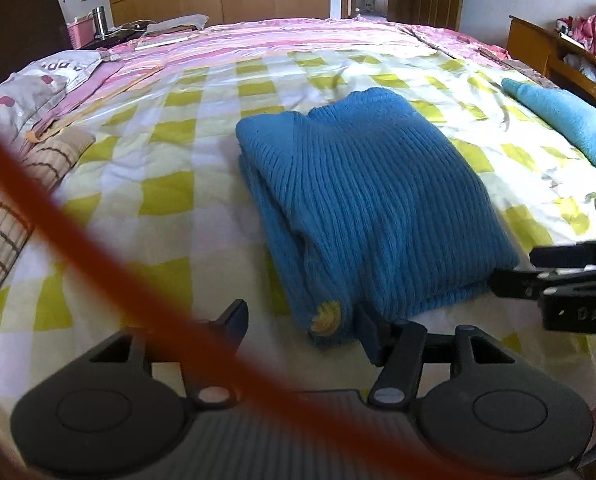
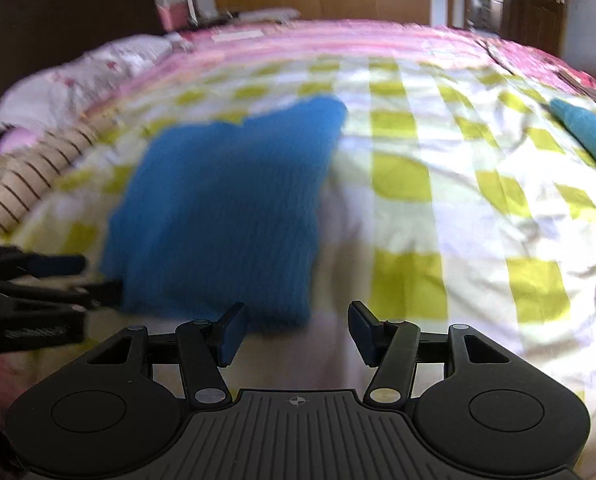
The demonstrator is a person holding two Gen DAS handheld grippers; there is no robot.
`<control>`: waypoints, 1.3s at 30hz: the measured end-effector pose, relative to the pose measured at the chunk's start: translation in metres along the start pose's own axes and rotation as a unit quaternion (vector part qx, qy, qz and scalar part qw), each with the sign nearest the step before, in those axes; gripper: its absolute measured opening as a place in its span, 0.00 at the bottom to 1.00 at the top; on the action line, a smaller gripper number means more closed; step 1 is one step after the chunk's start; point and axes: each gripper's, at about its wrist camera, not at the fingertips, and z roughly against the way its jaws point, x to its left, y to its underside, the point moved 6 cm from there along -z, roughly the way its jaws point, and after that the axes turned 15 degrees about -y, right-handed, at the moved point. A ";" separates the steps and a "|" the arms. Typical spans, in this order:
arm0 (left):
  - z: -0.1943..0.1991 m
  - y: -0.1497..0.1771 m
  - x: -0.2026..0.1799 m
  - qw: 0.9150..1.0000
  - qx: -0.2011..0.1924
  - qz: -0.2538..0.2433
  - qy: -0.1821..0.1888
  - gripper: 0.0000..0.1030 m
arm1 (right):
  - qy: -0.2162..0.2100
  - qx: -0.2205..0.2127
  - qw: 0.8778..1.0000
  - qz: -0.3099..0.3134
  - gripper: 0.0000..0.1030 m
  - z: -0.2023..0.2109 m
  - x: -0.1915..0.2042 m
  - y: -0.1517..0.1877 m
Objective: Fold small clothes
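Note:
A folded blue ribbed knit garment lies on the yellow-checked bedsheet; a small yellow patch shows at its near corner. My left gripper is open, its jaws either side of that near corner, not closed on it. My right gripper is open and empty just in front of the garment's near right edge; this view is blurred. The right gripper also shows at the right edge of the left wrist view, and the left gripper at the left edge of the right wrist view.
A lighter blue folded towel lies at the right of the bed. Pillows and a striped cushion lie at the left. An orange cable crosses the left wrist view. A wooden shelf stands far right.

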 end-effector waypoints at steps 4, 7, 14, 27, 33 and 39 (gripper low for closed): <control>0.005 0.004 -0.001 1.000 0.003 0.000 0.004 0.66 | -0.014 -0.018 1.000 -0.010 0.54 0.010 0.007 0.002; 0.009 0.008 -0.009 1.000 0.002 -0.012 0.007 0.67 | -0.017 -0.029 0.999 -0.005 0.54 0.015 0.015 0.003; 0.016 0.018 -0.026 0.999 -0.006 -0.044 0.007 0.70 | -0.018 -0.026 0.999 -0.011 0.54 0.014 0.023 0.014; 0.026 0.021 -0.025 0.999 -0.017 -0.045 -0.025 0.80 | -0.013 -0.037 0.999 -0.016 0.56 0.024 0.029 0.022; 0.028 0.021 -0.019 0.999 -0.015 -0.030 -0.024 0.85 | -0.007 -0.037 0.999 -0.016 0.57 0.028 0.029 0.027; 0.029 0.021 -0.019 0.999 -0.010 -0.023 -0.025 0.87 | -0.011 -0.039 0.999 -0.019 0.58 0.032 0.032 0.031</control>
